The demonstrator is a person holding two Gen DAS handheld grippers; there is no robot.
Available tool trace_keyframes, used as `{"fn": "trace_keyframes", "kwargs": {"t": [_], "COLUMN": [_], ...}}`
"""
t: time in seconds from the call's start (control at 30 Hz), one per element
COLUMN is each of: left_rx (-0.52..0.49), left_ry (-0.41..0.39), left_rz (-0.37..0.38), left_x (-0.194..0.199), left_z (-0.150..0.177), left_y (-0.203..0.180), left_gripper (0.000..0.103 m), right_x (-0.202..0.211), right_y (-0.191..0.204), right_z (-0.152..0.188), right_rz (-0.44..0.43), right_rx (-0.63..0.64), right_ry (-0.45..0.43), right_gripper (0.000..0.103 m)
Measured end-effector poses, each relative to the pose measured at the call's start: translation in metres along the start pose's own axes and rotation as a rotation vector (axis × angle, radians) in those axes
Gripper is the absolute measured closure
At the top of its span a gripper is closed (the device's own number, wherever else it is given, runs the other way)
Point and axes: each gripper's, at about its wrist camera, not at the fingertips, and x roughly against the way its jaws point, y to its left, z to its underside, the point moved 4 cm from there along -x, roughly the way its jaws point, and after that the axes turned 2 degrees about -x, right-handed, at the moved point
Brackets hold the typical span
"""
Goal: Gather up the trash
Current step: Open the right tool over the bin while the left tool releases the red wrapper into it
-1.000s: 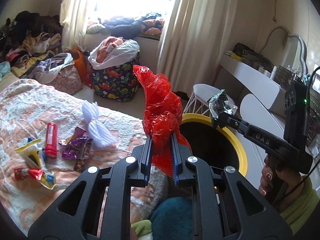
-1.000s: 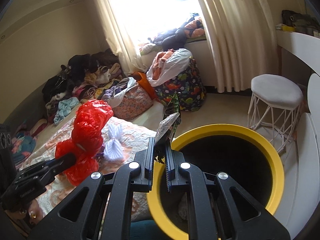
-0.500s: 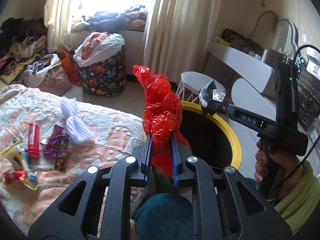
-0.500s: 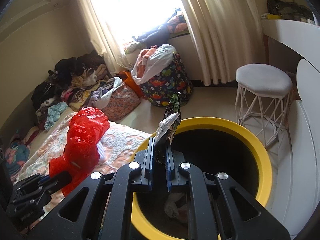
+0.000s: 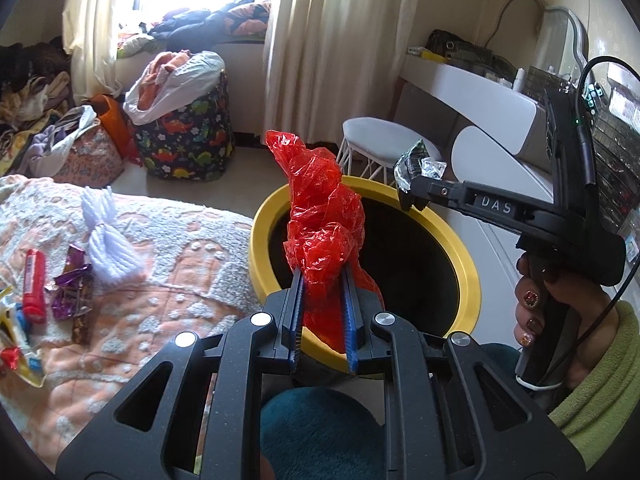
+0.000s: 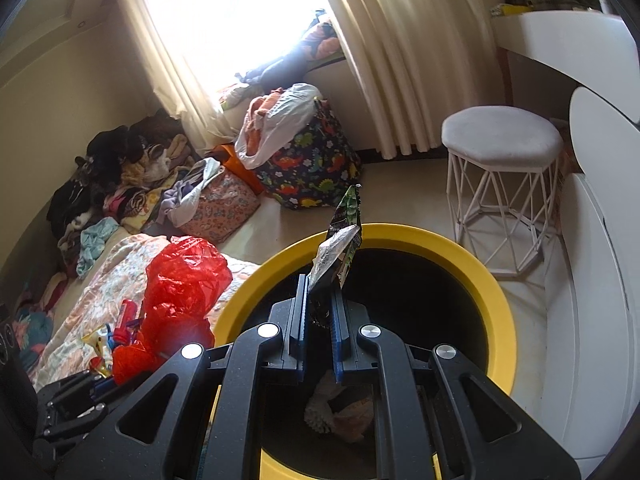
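Observation:
My left gripper (image 5: 322, 276) is shut on a crumpled red plastic bag (image 5: 324, 216) and holds it over the near rim of the yellow-rimmed black bin (image 5: 468, 264). My right gripper (image 6: 320, 280) is shut on a green and silver snack wrapper (image 6: 340, 240) above the bin's opening (image 6: 496, 308); it also shows in the left wrist view (image 5: 412, 190). The red bag shows at the left of the right wrist view (image 6: 180, 280). Some trash lies at the bin's bottom (image 6: 340, 416).
On the bed (image 5: 160, 280) lie a red tube (image 5: 34, 280), purple wrappers (image 5: 74, 284), a white yarn bundle (image 5: 106, 240) and other wrappers (image 5: 16, 344). A white stool (image 6: 500, 176), a dinosaur-print bag (image 5: 184, 136) and a white desk (image 5: 472, 92) stand around the bin.
Both grippers have moved toward the bin with their loads. The red bag now hangs over the bin's rim, and the wrapper is above the opening.

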Motion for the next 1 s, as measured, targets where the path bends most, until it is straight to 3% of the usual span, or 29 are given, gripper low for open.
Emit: {"fn": "trace_keyframes", "kwargs": {"t": [0.8,0.9,0.97,1.0], "left_rx": [0.033,0.035,0.036,0.036], "left_ry": [0.075,0.073,0.064,0.057], "left_rz": [0.025,0.024,0.015,0.007], "left_x": [-0.062,-0.06,-0.057,-0.055], "left_z": [-0.008,-0.006,-0.006,-0.005], "left_y": [0.002,0.003,0.004,0.004], "left_gripper": [0.091,0.084,0.065,0.059], "right_x": [-0.019,-0.021,-0.021,-0.021], "right_y": [-0.028,-0.029,-0.029,-0.029], "right_z": [0.006,0.007,0.007,0.007], "right_rz": [0.039,0.053,0.062,0.065], "right_rx": [-0.055,-0.046,-0.049,-0.05], "right_ry": [0.065,0.069,0.067,0.064], "right_gripper": [0.091,0.086,0.07,0.069]}}
